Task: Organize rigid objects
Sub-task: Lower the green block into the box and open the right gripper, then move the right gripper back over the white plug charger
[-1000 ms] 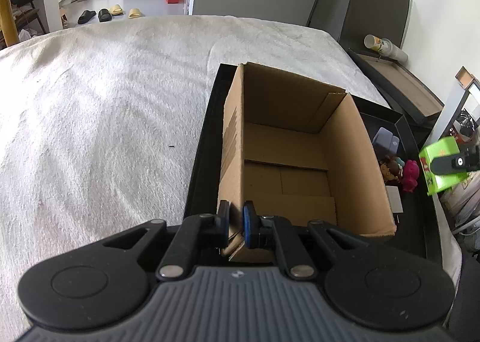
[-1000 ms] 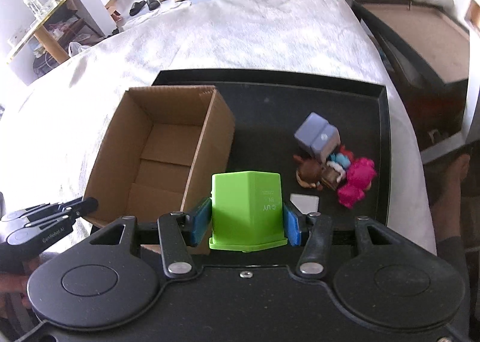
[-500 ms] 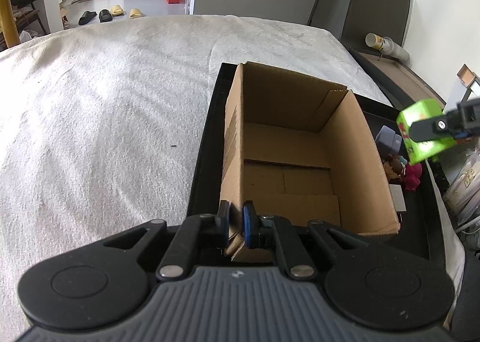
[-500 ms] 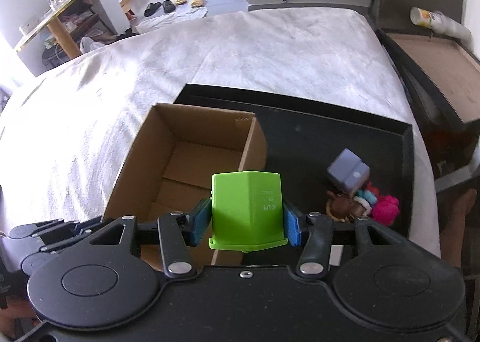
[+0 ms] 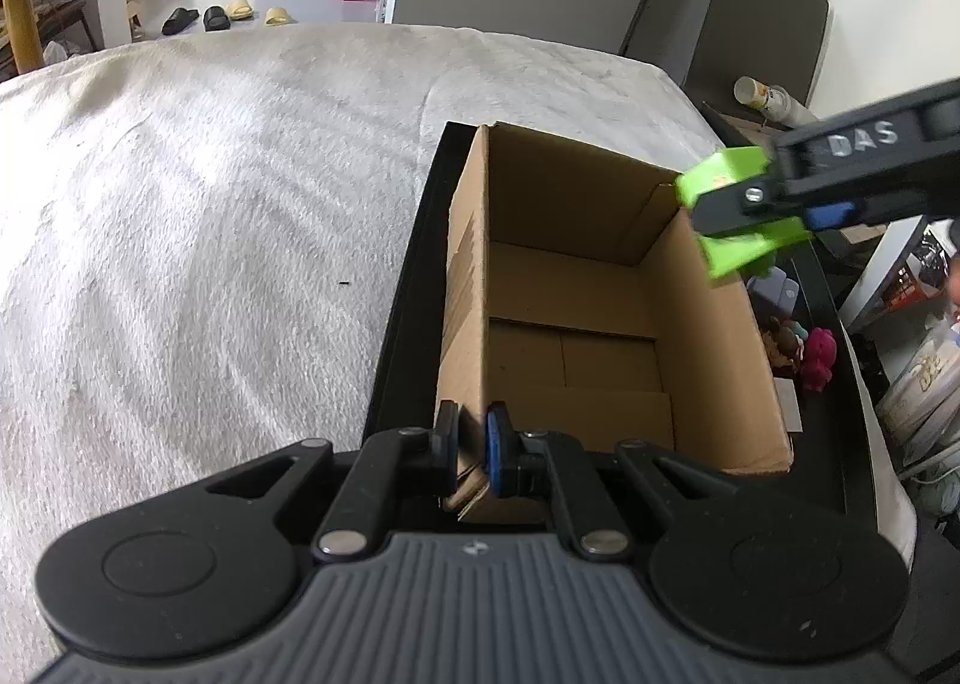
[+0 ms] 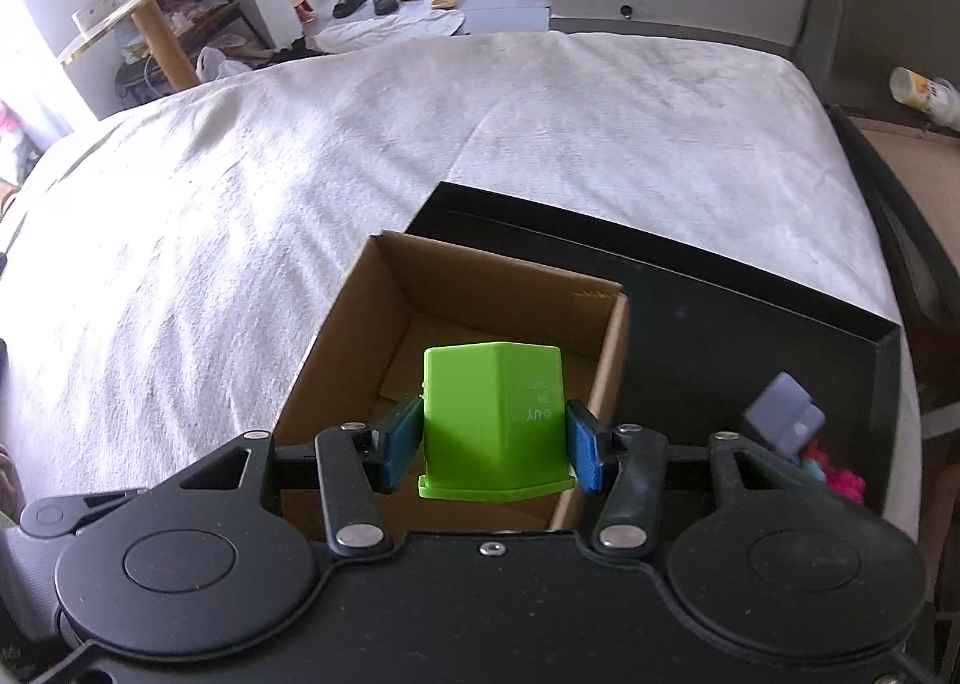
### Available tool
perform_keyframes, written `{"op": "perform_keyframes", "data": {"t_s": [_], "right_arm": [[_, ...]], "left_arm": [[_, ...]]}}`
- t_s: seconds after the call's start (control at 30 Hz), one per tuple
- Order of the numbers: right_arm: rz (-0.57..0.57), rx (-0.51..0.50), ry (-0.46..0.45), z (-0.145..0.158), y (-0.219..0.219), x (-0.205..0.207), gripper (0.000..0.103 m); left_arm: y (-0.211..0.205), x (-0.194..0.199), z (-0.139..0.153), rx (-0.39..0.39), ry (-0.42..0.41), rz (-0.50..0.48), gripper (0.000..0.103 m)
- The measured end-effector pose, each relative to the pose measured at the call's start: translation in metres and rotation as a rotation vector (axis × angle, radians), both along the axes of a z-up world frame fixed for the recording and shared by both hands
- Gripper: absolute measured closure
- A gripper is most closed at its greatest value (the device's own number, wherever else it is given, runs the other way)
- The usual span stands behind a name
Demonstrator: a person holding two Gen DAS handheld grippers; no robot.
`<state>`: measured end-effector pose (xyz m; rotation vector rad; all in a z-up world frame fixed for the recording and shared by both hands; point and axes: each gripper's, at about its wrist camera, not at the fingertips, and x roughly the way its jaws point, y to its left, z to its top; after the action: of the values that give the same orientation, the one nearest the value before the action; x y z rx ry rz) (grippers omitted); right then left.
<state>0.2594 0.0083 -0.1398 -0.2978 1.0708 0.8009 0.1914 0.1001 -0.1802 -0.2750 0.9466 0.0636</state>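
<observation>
My right gripper (image 6: 492, 441) clamps the green block (image 6: 493, 420) above the cardboard box (image 6: 474, 324); left gripper (image 5: 472, 444) pinches its wall; toys (image 6: 831, 471) at three o'clock.

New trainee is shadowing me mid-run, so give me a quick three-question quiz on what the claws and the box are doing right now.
1. True or false: the right claw grips the green block by its two sides.
2. What does the left claw pinch?
A. the black tray's rim
B. the near corner of the cardboard box
C. the pink toy
3. Fill in: the toys lie on the black tray, ____ the box.

Key
1. True: a blue pad presses each side.
2. B: the pads close on the cardboard wall.
3. Outside: the box floor shows only cardboard.
</observation>
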Motion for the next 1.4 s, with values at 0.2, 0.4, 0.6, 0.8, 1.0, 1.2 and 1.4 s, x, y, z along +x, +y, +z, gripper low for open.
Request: {"op": "perform_keyframes", "data": {"t_s": [0.2, 0.4, 0.6, 0.8, 1.0, 1.2, 1.4], "right_arm": [[0.045, -0.012, 0.005, -0.008, 0.026, -0.001, 0.053], [0.055, -0.016, 0.022, -0.016, 0.045, 0.001, 0.053], [0.024, 0.068, 0.010, -0.017, 0.051, 0.004, 0.046], [-0.032, 0.108, 0.005, -0.007, 0.030, 0.000, 0.019], [-0.072, 0.148, -0.028, 0.020, -0.016, -0.015, 0.013], [-0.150, 0.191, -0.075, 0.041, -0.049, -0.021, 0.008], [-0.164, 0.244, -0.095, 0.046, -0.063, -0.023, 0.007]], "left_arm": [[0.002, 0.000, -0.001, -0.016, 0.000, 0.010, 0.095], [0.002, 0.001, -0.001, -0.020, 0.002, 0.017, 0.095], [0.002, 0.001, -0.002, -0.021, 0.005, 0.025, 0.094], [0.001, 0.002, -0.003, -0.014, 0.013, 0.027, 0.094], [0.001, 0.004, -0.003, -0.004, 0.017, 0.035, 0.094], [0.003, 0.004, -0.005, -0.013, 0.018, 0.053, 0.094], [0.002, 0.008, -0.003, 0.003, 0.029, 0.058, 0.094]]}}
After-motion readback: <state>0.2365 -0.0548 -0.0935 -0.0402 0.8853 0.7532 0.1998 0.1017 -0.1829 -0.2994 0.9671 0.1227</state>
